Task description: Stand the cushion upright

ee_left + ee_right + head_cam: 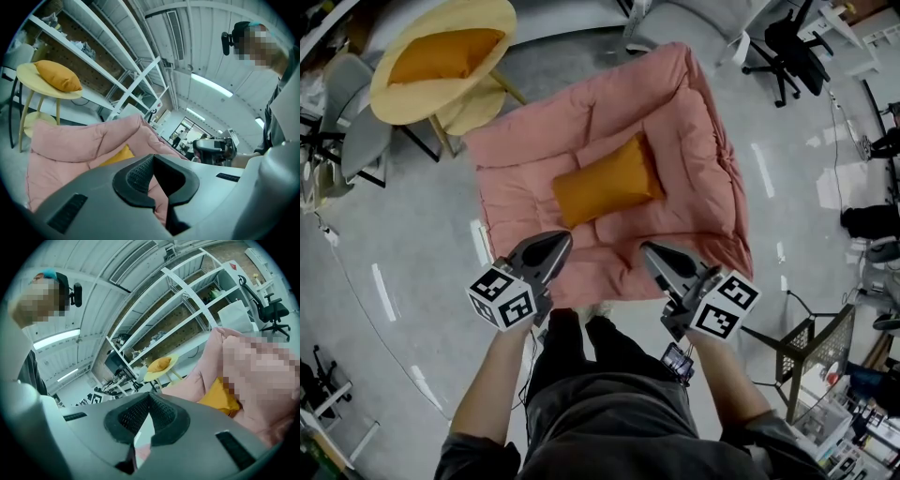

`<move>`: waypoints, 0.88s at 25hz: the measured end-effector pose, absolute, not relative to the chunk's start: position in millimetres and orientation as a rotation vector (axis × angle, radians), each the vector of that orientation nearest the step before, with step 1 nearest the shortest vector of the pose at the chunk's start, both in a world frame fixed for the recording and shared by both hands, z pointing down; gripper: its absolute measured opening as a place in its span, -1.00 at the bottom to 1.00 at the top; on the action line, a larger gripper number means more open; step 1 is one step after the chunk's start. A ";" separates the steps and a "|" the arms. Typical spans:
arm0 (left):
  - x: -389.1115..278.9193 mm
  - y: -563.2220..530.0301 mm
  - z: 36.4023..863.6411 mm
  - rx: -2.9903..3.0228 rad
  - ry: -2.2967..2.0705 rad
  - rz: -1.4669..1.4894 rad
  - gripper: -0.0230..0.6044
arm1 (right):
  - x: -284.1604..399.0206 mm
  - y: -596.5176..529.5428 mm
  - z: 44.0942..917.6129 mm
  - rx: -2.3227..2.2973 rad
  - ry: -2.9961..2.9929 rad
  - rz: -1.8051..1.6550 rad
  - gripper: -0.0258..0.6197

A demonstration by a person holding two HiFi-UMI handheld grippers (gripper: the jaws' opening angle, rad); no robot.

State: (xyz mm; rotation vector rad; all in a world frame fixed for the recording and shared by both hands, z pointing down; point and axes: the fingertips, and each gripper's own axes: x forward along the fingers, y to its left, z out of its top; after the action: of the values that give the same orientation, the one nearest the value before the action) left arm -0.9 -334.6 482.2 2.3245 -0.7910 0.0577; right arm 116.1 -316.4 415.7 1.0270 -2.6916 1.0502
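Observation:
An orange cushion [607, 181] rests on the seat of a big pink padded lounger [694, 122], close to its back; from above I cannot tell how far it leans. Part of the cushion [115, 155] peeks over the lounger's pink side [70, 140] in the left gripper view, and the cushion [219, 395] shows again in the right gripper view. My left gripper [564, 239] hovers at the lounger's near edge, jaws together, empty. My right gripper [649, 250] hangs beside it to the right, also shut and empty. Neither touches the cushion.
A round yellow side table [403, 98] at the back left carries a second orange cushion [442, 54]. Grey chairs [354, 127] stand at the left, black office chairs [787, 42] at the back right, and a wire rack [814, 339] at the near right. White shelving [117, 70] lines the wall.

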 end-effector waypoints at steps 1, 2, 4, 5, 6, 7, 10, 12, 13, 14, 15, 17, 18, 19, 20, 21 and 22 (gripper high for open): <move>-0.8 -332.6 480.8 2.324 -0.794 0.054 -0.89 | 115.7 -316.3 414.6 1.024 -2.692 1.045 -0.87; -1.1 -330.9 479.4 2.323 -0.796 0.051 -0.89 | 115.2 -316.2 413.5 1.021 -2.692 1.037 -0.87; -3.7 -328.3 477.2 2.325 -0.799 0.046 -0.89 | 112.3 -315.7 412.2 1.019 -2.691 1.017 -0.87; -5.5 -327.4 476.6 2.326 -0.800 0.044 -0.89 | 110.4 -315.3 412.2 1.019 -2.689 1.006 -0.87; -6.8 -326.9 476.1 2.328 -0.801 0.043 -0.90 | 108.8 -314.8 412.3 1.016 -2.687 0.999 -0.87; -7.4 -326.5 475.5 2.330 -0.802 0.043 -0.90 | 107.7 -314.1 412.3 1.012 -2.686 0.996 -0.87; -7.7 -326.0 472.8 2.335 -0.804 0.042 -0.90 | 106.3 -312.3 411.9 1.007 -2.686 0.996 -0.87; -8.2 -325.1 470.9 2.339 -0.809 0.036 -0.90 | 105.3 -310.7 412.2 1.009 -2.683 0.995 -0.87; -8.1 -324.4 470.3 2.341 -0.810 0.033 -0.89 | 104.8 -309.9 412.7 1.009 -2.681 0.993 -0.87; -7.4 -324.0 470.1 2.341 -0.810 0.031 -0.89 | 104.6 -309.6 413.1 1.009 -2.680 0.992 -0.87; -6.2 -324.1 470.1 2.341 -0.808 0.031 -0.89 | 104.7 -309.9 413.5 1.007 -2.679 0.992 -0.87; -4.3 -323.7 470.0 2.339 -0.804 0.034 -0.89 | 104.3 -310.2 413.6 1.002 -2.677 0.995 -0.87; -4.2 -322.8 470.0 2.339 -0.802 0.036 -0.90 | 103.4 -309.6 413.7 0.999 -2.676 0.996 -0.87; -4.6 -321.5 470.1 2.338 -0.800 0.037 -0.90 | 102.5 -308.7 413.8 0.997 -2.676 0.997 -0.87; -5.1 -320.6 470.4 2.337 -0.799 0.037 -0.89 | 101.9 -308.1 414.0 0.996 -2.675 0.998 -0.87; -5.5 -320.0 471.0 2.336 -0.799 0.038 -0.89 | 101.7 -307.7 414.2 0.996 -2.674 0.999 -0.87; -5.7 -319.8 471.8 2.334 -0.798 0.038 -0.90 | 101.9 -307.5 414.4 0.996 -2.674 1.000 -0.87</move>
State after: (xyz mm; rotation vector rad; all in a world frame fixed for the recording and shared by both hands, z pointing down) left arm -5.7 -319.8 471.8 2.3342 -0.7985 0.0379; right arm 101.9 -307.5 414.4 0.9963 -2.6739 1.0003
